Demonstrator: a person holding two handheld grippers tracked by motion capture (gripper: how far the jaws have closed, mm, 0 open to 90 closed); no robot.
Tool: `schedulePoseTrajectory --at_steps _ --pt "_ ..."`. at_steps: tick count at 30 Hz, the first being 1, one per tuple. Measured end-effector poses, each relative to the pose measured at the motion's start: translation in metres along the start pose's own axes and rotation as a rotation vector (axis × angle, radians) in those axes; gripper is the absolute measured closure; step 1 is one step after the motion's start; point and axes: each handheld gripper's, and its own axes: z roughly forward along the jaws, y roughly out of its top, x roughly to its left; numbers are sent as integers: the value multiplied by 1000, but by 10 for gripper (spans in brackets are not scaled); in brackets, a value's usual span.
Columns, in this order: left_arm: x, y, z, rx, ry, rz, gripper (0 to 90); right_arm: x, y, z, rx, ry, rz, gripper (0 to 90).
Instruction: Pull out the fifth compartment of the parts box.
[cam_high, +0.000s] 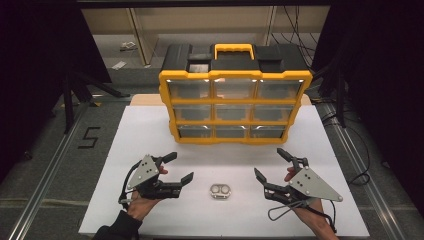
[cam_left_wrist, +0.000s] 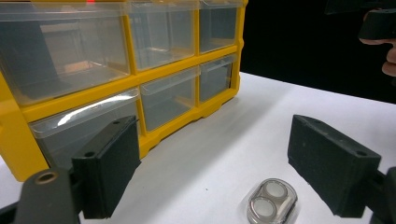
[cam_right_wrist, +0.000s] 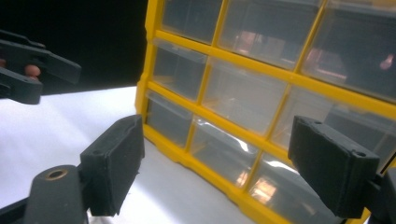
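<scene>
Both jaws wide apart: left hand-held gripper (cam_high: 176, 167) and right hand-held gripper (cam_high: 270, 162) flank the small clear case (cam_high: 220, 191), which lies flat on the white surface (cam_high: 150, 135), well in front of the yellow organizer (cam_high: 235, 100). Risk: a shallow pinch could skid that slick case away.

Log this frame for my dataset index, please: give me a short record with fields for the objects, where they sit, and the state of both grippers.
surface: white table top
organizer: yellow drawer organizer, upright at the far middle, nine clear drawers, all shut
small item: clear two-cell case, lying flat near the front edge, between the grippers
left gripper: open, holds nothing, left of the case
right gripper: open, holds nothing, right of the case
contact: none with case or organizer
</scene>
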Motion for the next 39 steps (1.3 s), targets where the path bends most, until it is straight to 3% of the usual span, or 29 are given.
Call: schedulePoseTrajectory --at_steps 4,18,39 --pt "0 0 0 0 2 0 165 -1 3 4 1 -9 -55 195" --pt "-1 -1 1 3 1 5 165 -7 8 18 14 -18 -123 199" --pt "0 -1 -1 4 9 2 165 -5 21 47 25 -38 -281 203"
